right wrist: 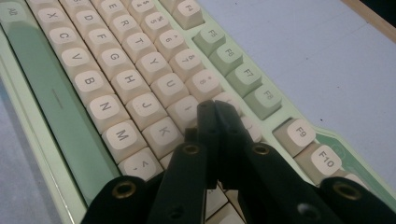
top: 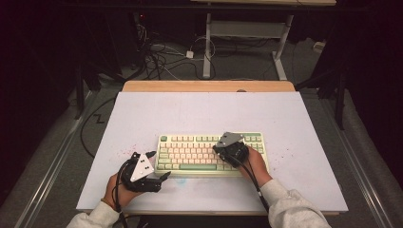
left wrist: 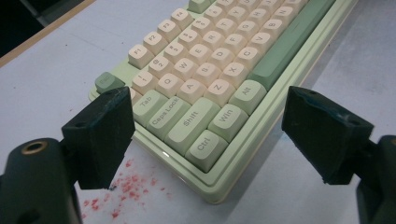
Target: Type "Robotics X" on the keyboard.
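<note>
Keyboard point(top: 209, 154), cream and green keys, lies flat on the white table point(top: 285, 114), at six o'clock from the board's middle. Right gripper point(right wrist: 215, 109) sits over its right half, jaws pressed together with nothing between them, tips above the keys near O and 9. Left gripper point(left wrist: 205, 135) rests at nine o'clock of the keyboard, jaws wide apart, empty, facing the Ctrl corner. Red specks point(left wrist: 126, 186) mark the table there.

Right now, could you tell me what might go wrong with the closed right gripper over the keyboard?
The shut right gripper sits among tightly packed keys on the keyboard, so it may press two at once. The left gripper stands open at the corner, not holding it, so a hard press might slide the keyboard across the smooth table.
</note>
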